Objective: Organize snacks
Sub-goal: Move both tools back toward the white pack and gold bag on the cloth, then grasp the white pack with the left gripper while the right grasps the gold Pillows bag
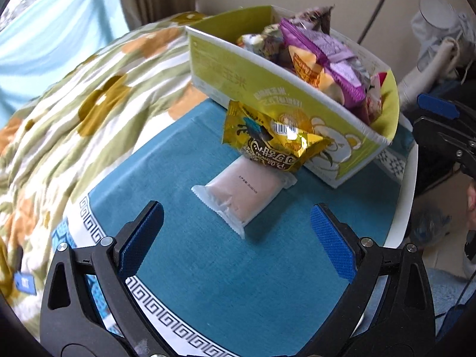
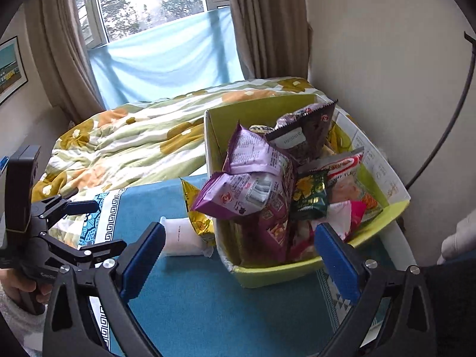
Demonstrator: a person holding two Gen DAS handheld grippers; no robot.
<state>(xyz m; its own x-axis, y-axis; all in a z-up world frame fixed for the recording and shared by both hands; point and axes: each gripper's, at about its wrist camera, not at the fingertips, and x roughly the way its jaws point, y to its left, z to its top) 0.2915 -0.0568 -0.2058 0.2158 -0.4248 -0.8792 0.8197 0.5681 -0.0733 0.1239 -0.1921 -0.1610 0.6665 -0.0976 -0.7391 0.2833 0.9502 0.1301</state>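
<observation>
In the right view alone, a dark green packet (image 2: 309, 197) tops the box (image 2: 276, 270).

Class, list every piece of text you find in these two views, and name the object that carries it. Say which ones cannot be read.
"米" and further large characters, upside down, on the green box: the rest is too blurred.
Date print on the white packet: too small.
Script on the gold packet: unreadable.
Fine print on the purple packet: too small.
Red lettering on the red-and-white packet: blurred.
</observation>
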